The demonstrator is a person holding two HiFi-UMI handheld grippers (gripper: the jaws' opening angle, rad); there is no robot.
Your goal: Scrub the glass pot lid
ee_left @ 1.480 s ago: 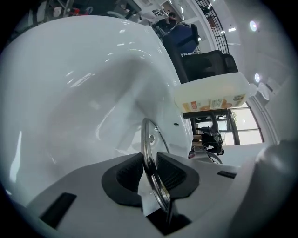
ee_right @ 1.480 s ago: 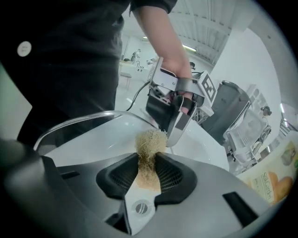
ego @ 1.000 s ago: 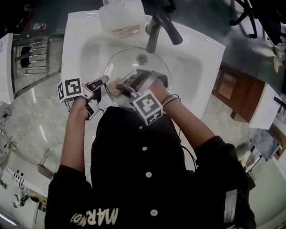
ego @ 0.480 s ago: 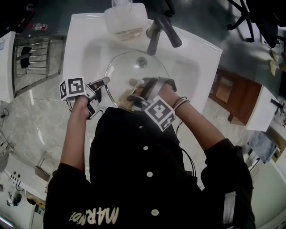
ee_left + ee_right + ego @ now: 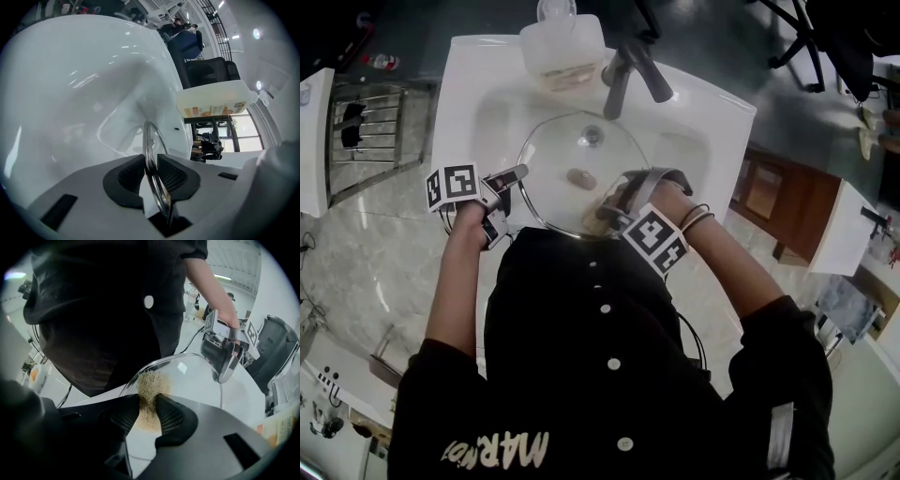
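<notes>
**Rubbing the glass lid clean in the sink**

In the left gripper view, the left gripper (image 5: pixel 151 164) is squeezing the shiny edge of the glass pot lid (image 5: pixel 146 140) between its two dark pads, with the white sink (image 5: pixel 70 93) behind it. This gripper should be holding tight and keeping very still, so the lid is not slipping while it is being rubbed.

In the right gripper view, the right gripper (image 5: pixel 149 401) is pinching a tan, scratchy scrubber (image 5: pixel 149 380), and the scrubber seems to be touching the glass close to the lid's edge. It is best to be rubbing in little circles with a soft push, going right out to the edge and not bumping the other gripper.

In the head view, the lid is sitting in the sink bowl below the tap (image 5: pixel 628 70). A second ago the right gripper was rubbing nearer the left side, and it is now sliding over to the near right side. The left gripper is staying at the same spot on the left edge
</notes>
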